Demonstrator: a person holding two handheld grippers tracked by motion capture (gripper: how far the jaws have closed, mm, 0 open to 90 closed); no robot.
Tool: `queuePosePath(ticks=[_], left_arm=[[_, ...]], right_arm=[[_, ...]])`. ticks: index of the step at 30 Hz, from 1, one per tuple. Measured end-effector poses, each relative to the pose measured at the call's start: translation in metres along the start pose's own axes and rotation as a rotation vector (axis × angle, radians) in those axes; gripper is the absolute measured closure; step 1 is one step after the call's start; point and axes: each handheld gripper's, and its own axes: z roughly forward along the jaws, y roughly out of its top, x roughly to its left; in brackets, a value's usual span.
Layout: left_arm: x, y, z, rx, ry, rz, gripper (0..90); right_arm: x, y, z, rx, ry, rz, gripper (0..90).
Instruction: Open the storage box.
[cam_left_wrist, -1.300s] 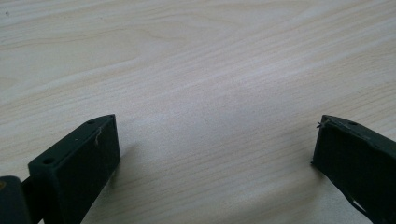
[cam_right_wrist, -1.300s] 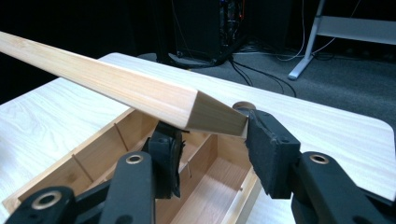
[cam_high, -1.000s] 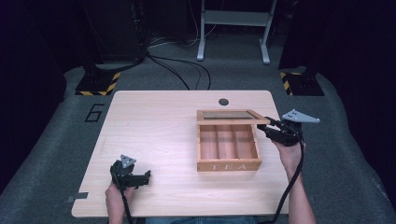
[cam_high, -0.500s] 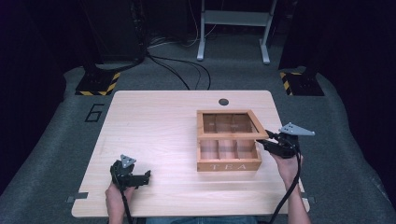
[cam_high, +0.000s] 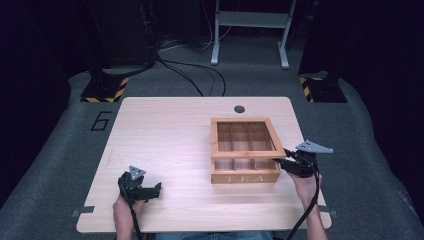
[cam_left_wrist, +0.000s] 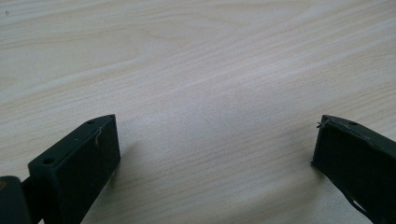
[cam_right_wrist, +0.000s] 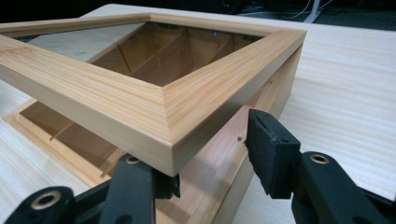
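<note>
Near edge, lower left of the high view: your left gripper (cam_high: 152, 189) rests on the bare worktop (cam_high: 165, 140), jaws spread wide with nothing between them; leave it parked there, or bring it to the box front if the base starts to slide.

Right of centre: your right gripper (cam_high: 281, 163) meets the near right corner of the glazed lid (cam_right_wrist: 154, 77) of the wooden tea box (cam_high: 244, 176). In the right gripper view the jaws stand narrowly apart astride that corner, one tucked under the frame and one beside its outer face; they appear clamped on it, though pad contact is partly hidden.

The lid hangs tilted, hinged at the far side, partway over the compartments. Judged step: lowering it shut. Descend slowly along the hinge arc, keep the corner square over the base rim (cam_right_wrist: 60, 140), and let go only once the frame seats flat.
</note>
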Motion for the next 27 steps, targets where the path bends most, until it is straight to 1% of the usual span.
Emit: queuePosePath(ticks=[1,4,7,9,15,22,24,27], left_arm=[[0.000,0.000,0.000,-0.005,0.003,-0.002,0.4],[0.000,0.000,0.000,0.002,0.001,0.003,0.4],[-0.001,0.000,0.000,-0.004,0.010,0.006,0.4],[0.000,0.000,0.000,0.002,0.003,0.005,0.4],[0.000,0.000,0.000,0.001,0.000,0.003,0.4],[0.000,0.000,0.000,-0.001,0.004,0.008,0.4],[0.000,0.000,0.000,-0.001,0.004,0.008,0.4],[-0.001,0.000,0.000,-0.006,0.008,0.007,0.4]], right_arm=[[0.001,-0.001,0.000,0.007,0.001,-0.003,54.0],[0.006,-0.004,0.000,0.037,-0.002,-0.015,53.9],[0.007,-0.007,0.000,0.053,0.004,-0.018,52.0],[0.006,-0.010,-0.001,0.059,0.009,-0.007,50.1],[0.005,-0.018,-0.003,0.070,0.012,0.000,47.7],[0.006,-0.022,-0.003,0.079,0.017,-0.013,46.4],[0.006,-0.023,-0.003,0.088,0.021,-0.010,45.9],[0.007,-0.024,-0.003,0.102,0.020,-0.020,45.5]])
